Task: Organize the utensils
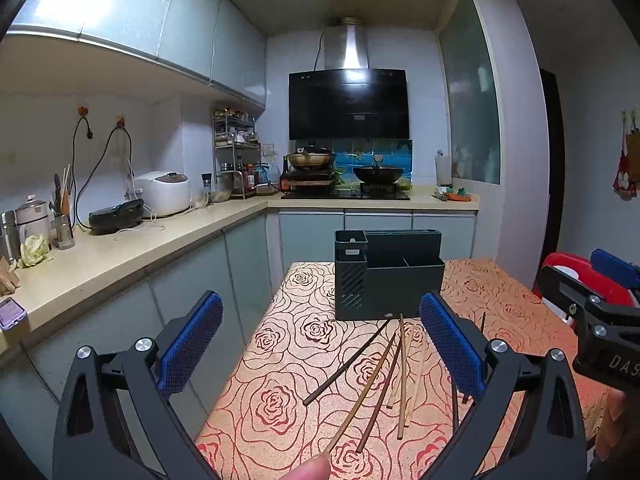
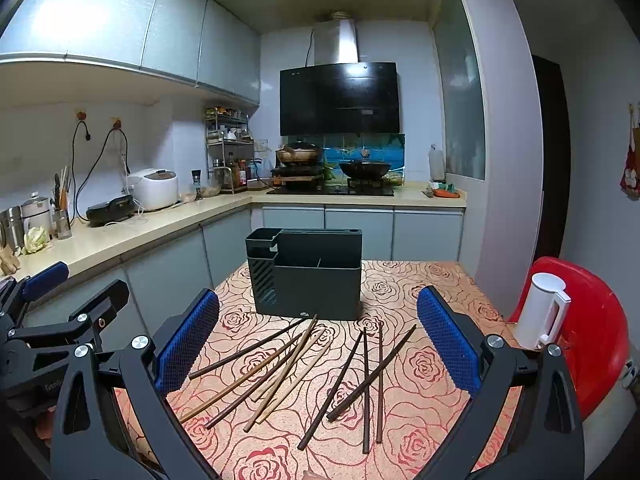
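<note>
The loose wooden chopsticks (image 2: 304, 376), a mix of dark brown and pale bamboo sticks, lie scattered flat on the bench (image 2: 416, 432) under its rose-patterned orange cloth. In the right wrist view they fall into two rough fans: a left one of crossed pale and dark sticks, and a right one of dark sticks overlapping each other. Their far tips reach close to the foot of the dark grey plastic utensil holder (image 2: 310, 276), a box with several open-topped compartments standing upright behind them.

None of the compartments shows a chopstick standing in it (the interiors are only partly visible from these angles), so I judge the sorting has not yet begun and the whole pile remains to be gathered and dropped in.

The right gripper (image 2: 318, 344) hangs above the pile with its blue-padded fingers (image 2: 188, 340) spread wide and nothing between them. The left gripper (image 1: 322, 348) is likewise splayed and empty over the left part of the sticks; a bare fingertip (image 1: 308, 470) shows at the bottom edge of its view.

Beside the bench, a white electric kettle (image 2: 540, 312) stands on a red plastic chair (image 2: 596, 344), and the kitchen counter with its cooker runs along the walls beyond.
</note>
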Demonstrator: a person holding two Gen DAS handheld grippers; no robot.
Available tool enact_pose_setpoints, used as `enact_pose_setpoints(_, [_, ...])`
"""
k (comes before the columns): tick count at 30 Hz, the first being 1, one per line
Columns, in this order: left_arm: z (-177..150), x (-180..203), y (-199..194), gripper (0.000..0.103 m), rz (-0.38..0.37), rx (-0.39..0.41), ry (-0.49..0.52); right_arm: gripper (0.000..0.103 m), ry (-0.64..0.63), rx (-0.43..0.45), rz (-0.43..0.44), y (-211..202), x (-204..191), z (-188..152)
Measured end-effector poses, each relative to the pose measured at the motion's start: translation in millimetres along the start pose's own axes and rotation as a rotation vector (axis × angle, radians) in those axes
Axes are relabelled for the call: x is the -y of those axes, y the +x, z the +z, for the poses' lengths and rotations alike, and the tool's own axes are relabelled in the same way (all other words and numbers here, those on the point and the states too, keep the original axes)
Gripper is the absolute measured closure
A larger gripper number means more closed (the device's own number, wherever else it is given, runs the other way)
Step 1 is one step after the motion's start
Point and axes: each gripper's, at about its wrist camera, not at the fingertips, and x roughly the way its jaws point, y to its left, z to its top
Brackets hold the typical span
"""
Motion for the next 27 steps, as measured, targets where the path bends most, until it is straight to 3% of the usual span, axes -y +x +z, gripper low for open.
enact_pose_setpoints(27, [-4.6, -0.1, 1.3, 0.007, -0.004, -0.007, 0.002, 0.007, -0.006, 0.004, -0.022, -2.7, -1.3, -2.9])
